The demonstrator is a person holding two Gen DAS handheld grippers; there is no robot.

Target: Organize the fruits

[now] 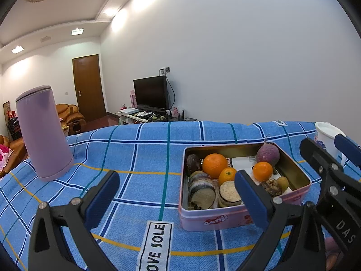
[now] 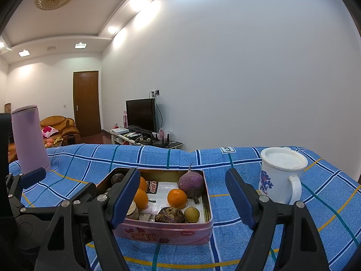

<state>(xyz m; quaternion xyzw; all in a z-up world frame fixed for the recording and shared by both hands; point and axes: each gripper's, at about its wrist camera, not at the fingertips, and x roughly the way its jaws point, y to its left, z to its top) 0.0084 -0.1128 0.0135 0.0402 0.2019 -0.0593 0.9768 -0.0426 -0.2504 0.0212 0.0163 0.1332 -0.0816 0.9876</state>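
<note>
Well apart, both sets of fingers: left gripper [image 1: 177, 199] and right gripper [image 2: 182, 199] empty; seemingly clear of tin [image 2: 208, 203].

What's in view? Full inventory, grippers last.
tin: 1, pink, mid-table on cloth
oranges: 3, orange, in tin
radish: 1, purple, tin's far right corner
small round fruit: 1, yellow-green, tin's near right
cut slices: about 2, dark rind, pale flesh, tin's near left
flask: 1, lilac, table's left
mug: 1, white with blue print, right of tin
cloth: 1, blue plaid, covers table
TV: 1, black, background
left gripper: open, empty
right gripper: open, empty
</note>
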